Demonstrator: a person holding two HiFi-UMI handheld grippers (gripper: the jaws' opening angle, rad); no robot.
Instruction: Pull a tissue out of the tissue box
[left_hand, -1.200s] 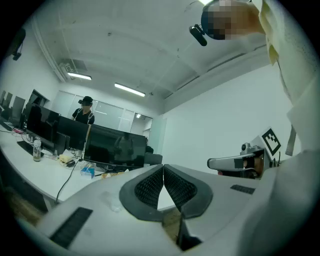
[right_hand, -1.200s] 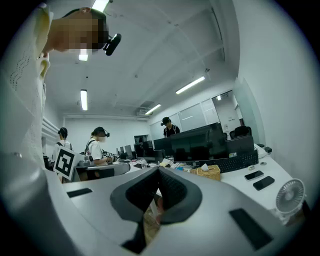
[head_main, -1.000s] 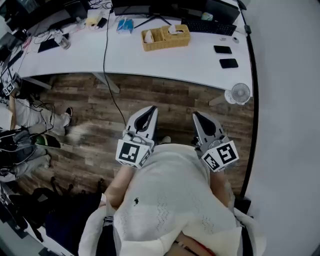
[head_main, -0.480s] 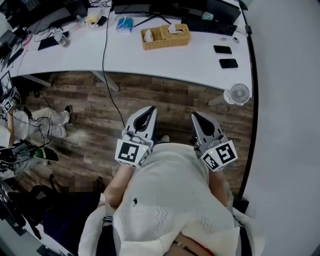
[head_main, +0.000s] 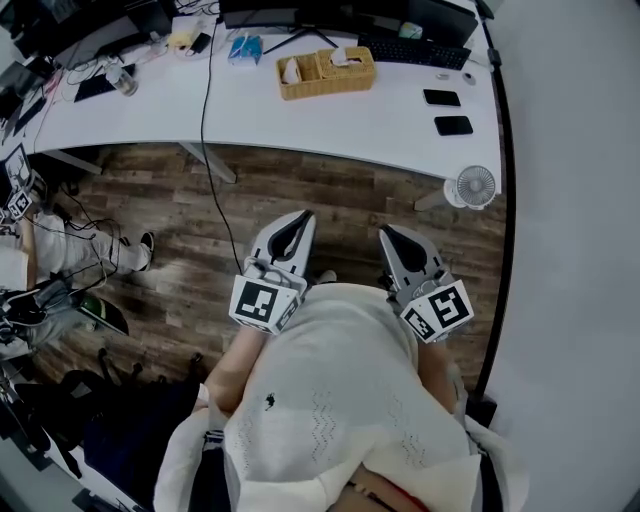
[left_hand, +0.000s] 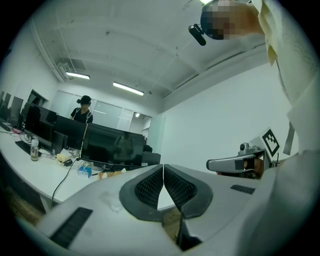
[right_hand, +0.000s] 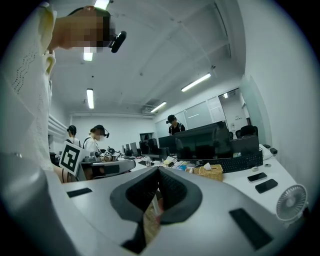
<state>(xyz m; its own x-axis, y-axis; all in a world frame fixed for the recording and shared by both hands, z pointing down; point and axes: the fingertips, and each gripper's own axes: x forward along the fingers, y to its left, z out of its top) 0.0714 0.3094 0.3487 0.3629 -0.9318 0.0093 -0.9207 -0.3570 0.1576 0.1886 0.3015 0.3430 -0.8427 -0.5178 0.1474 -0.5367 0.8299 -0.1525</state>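
Observation:
The tissue box (head_main: 346, 66) is a woven wicker holder on the white desk (head_main: 330, 120), with a white tissue sticking out of its top. It also shows small in the right gripper view as the tissue box (right_hand: 212, 172). My left gripper (head_main: 298, 221) and right gripper (head_main: 388, 234) are held side by side close to my body over the wooden floor, well short of the desk. Both point toward the desk. The left gripper (left_hand: 163, 168) has its pads pressed together with nothing between them. The right gripper (right_hand: 158, 171) also looks shut and empty.
Two dark phones (head_main: 443, 97) (head_main: 453, 125) lie at the desk's right end and a keyboard (head_main: 404, 49) lies behind the box. A small white fan (head_main: 476, 186) stands by the desk edge. A black cable (head_main: 207, 150) hangs to the floor. A white wall runs along the right.
Both grippers stay where they were, still shut. The desk has slid slightly up in the head view. A person's legs at the left edge have shifted.

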